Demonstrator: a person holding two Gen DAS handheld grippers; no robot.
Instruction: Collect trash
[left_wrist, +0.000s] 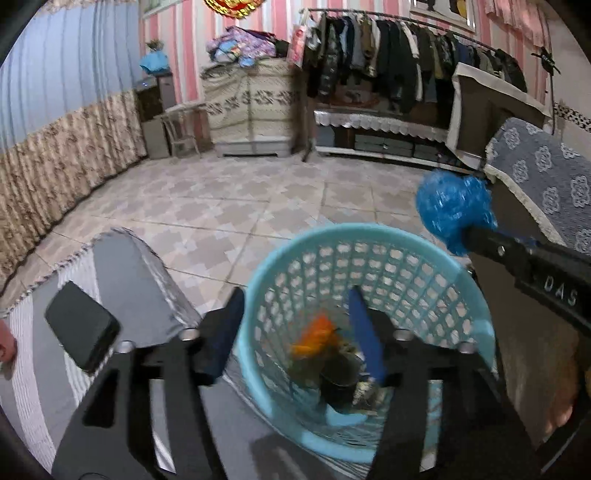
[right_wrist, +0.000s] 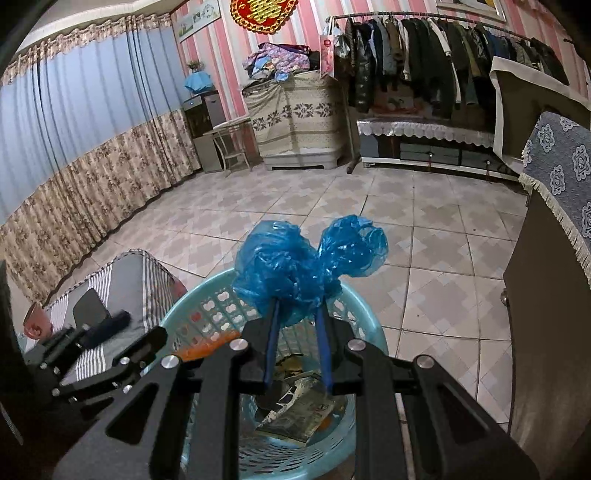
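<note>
A teal plastic laundry-style basket (left_wrist: 369, 232) stands on the tiled floor with trash in it. My left gripper (left_wrist: 297, 326) hangs open above its mouth. A blurred orange wrapper (left_wrist: 317, 336) lies below, between the fingers but untouched by the pads. My right gripper (right_wrist: 298, 314) is shut on a crumpled blue plastic bag (right_wrist: 306, 266), held just over the basket's far rim (right_wrist: 184, 314). In the left wrist view the blue bag (left_wrist: 454, 210) comes in from the right. Paper scraps (right_wrist: 295, 413) lie on the basket's bottom. The left gripper (right_wrist: 129, 334) shows at the left.
A black phone (left_wrist: 81, 332) lies on a low table under a grey striped cloth (left_wrist: 140, 280), left of the basket, beside a pink cup (right_wrist: 35, 325). A dark cabinet (right_wrist: 546, 314) with a blue floral cloth stands close on the right. Tiled floor (left_wrist: 240, 199) stretches ahead.
</note>
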